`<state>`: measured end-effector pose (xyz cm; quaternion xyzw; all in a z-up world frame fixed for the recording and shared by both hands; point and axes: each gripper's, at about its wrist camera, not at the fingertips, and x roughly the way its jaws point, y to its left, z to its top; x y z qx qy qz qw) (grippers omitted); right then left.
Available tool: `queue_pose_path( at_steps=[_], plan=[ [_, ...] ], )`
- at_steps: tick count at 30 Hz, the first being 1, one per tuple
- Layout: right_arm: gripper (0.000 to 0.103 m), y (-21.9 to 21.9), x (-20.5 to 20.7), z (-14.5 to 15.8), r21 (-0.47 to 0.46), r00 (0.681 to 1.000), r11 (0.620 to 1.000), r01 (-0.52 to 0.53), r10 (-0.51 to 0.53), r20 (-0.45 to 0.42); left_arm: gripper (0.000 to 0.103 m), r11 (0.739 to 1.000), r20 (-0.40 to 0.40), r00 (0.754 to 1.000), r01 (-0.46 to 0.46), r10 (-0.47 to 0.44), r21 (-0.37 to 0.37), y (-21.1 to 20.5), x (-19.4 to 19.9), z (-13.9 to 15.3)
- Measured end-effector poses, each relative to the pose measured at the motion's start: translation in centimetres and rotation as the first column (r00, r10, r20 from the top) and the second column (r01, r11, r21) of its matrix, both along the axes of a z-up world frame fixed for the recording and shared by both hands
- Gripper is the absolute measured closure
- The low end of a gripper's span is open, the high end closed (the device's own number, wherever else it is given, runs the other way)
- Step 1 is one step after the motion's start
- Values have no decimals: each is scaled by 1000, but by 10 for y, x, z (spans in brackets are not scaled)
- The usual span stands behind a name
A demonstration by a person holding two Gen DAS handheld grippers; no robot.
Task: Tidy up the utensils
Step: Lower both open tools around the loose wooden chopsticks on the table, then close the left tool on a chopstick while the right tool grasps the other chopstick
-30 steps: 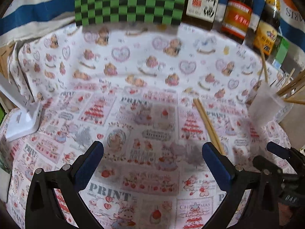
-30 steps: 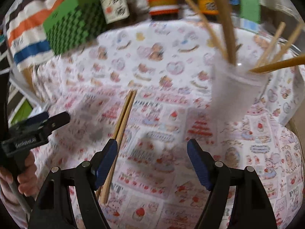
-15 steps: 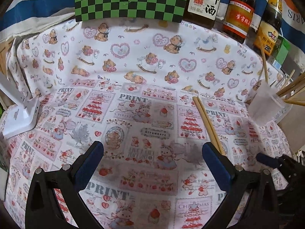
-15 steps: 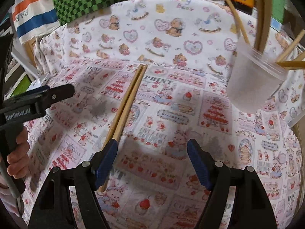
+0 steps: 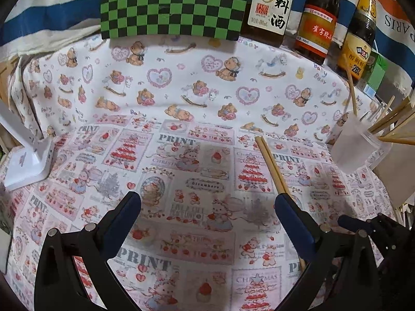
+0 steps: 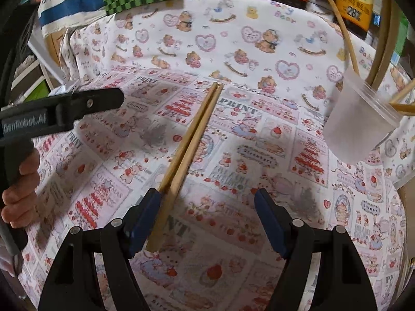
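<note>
1. Blue-padded and black-framed, the right gripper (image 6: pixel 207 217) hangs over the cloth with its jaws spread wide and nothing pinched between them.
2. Look at the pair of long wooden chopsticks (image 6: pixel 190 142): they lie flat on the cloth, side by side, and their near ends run in just beside the inner face of the right gripper's left pad (image 6: pixel 145 220); whether pad and wood touch, I cannot tell.
3. Over to the left gripper (image 5: pixel 207 223), same blue pads and black frame, jaws also standing wide apart, empty, poised above the printed squares.
4. From the left wrist view the same chopsticks (image 5: pixel 272 165) slant away from that gripper's right pad, outside the gap.
5. Underneath it all, a white tablecloth printed with pink bears, hearts and strawberries (image 5: pixel 197 103) covers the table.
6. Off to the right stands a frosted translucent plastic cup (image 6: pixel 355 124), tilted in the fisheye, with several more wooden sticks poking out of its mouth; it sits well apart from the loose pair.
7. A person's hand (image 6: pixel 20 194) grips the left tool's black handle at the picture's left edge.
8. At the back, a green-and-black checkered box (image 5: pixel 173 5) and three dark sauce bottles with labels (image 5: pixel 319 18) line the table's far edge.
9. A white block-shaped device (image 5: pixel 28 160) rests on the cloth at far left.
</note>
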<state>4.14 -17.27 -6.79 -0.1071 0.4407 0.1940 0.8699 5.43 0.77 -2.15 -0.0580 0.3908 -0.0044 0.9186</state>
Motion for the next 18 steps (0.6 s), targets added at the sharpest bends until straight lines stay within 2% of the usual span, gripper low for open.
queue_pose_path(
  at_steps=[4,5,6,7,9,10,12,15,18],
  plan=[
    [29,-1,0,0,-4,1000,1000,12,-12,-3,1,1000,18,1000,-1,0,17,-2,-2,3],
    [36,-1,1,0,0,1000,1000,6,-6,-9,1,1000,18,1000,1,-1,16,-2,-2,3],
    [49,-2,2,-2,3,1000,1000,4,-4,-19,1,1000,19,1000,0,-1,16,-1,-2,3],
    [53,-2,3,-2,17,1000,1000,2,-2,-28,1,1000,22,1000,0,0,14,-1,-2,3],
    [70,-3,2,-1,23,1000,1000,5,-4,-26,1,1000,26,1000,4,-5,10,-2,-2,4],
    [74,-4,2,-1,22,1000,1000,5,-5,-24,1,1000,29,1000,5,-5,12,-2,-3,4],
    [93,-5,3,-1,23,1000,1000,13,-13,-22,1,1000,43,999,-1,0,28,-3,-4,5],
    [95,-11,5,0,31,998,997,69,-69,-9,1,994,89,996,-12,2,106,-13,-10,9],
    [95,-22,2,15,78,988,989,124,-131,81,1,990,112,993,7,-23,138,-22,-14,10]
  ],
)
